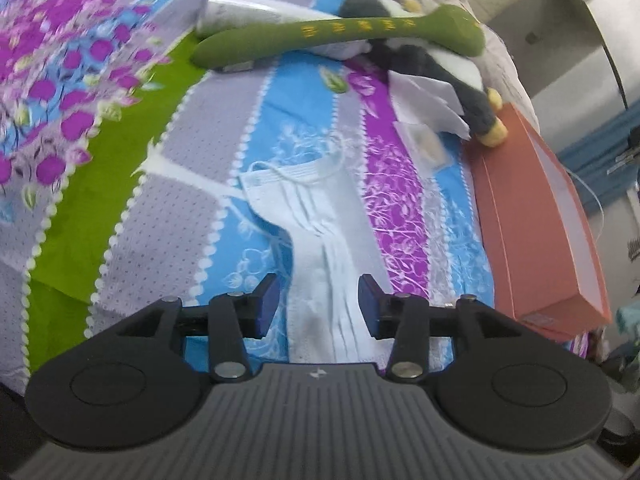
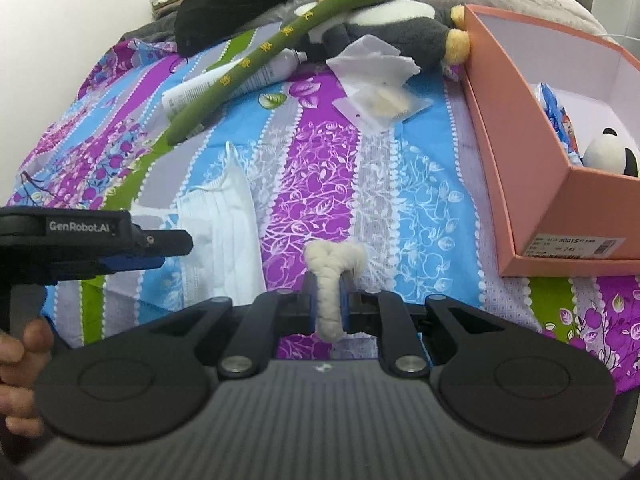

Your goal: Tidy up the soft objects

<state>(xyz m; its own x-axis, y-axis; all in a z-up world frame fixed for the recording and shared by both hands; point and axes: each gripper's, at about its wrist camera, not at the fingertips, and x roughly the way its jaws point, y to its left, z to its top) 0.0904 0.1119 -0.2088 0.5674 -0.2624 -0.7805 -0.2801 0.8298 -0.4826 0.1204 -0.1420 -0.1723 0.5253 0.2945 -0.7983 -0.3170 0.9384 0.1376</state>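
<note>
A white pleated face mask (image 1: 304,200) lies flat on the flowered bedsheet (image 1: 200,160). My left gripper (image 1: 318,292) stands open right over the mask's near end, its blue pads on either side and not pressing it. The right wrist view shows that left gripper (image 2: 172,252) from the side, beside the mask (image 2: 228,224). My right gripper (image 2: 329,284) is shut on a small white fluffy roll (image 2: 334,258), held just above the sheet. The salmon cardboard box (image 2: 520,140) stands open at the right, with a panda plush (image 2: 612,152) and a blue packet inside.
At the far end lie a long green plush stick (image 2: 288,48), a grey penguin plush (image 2: 384,36), white tissues (image 2: 372,60), a clear plastic packet (image 2: 384,108), a white spray bottle (image 2: 264,76) and a black garment (image 2: 240,0). A hand (image 2: 20,352) grips the left tool.
</note>
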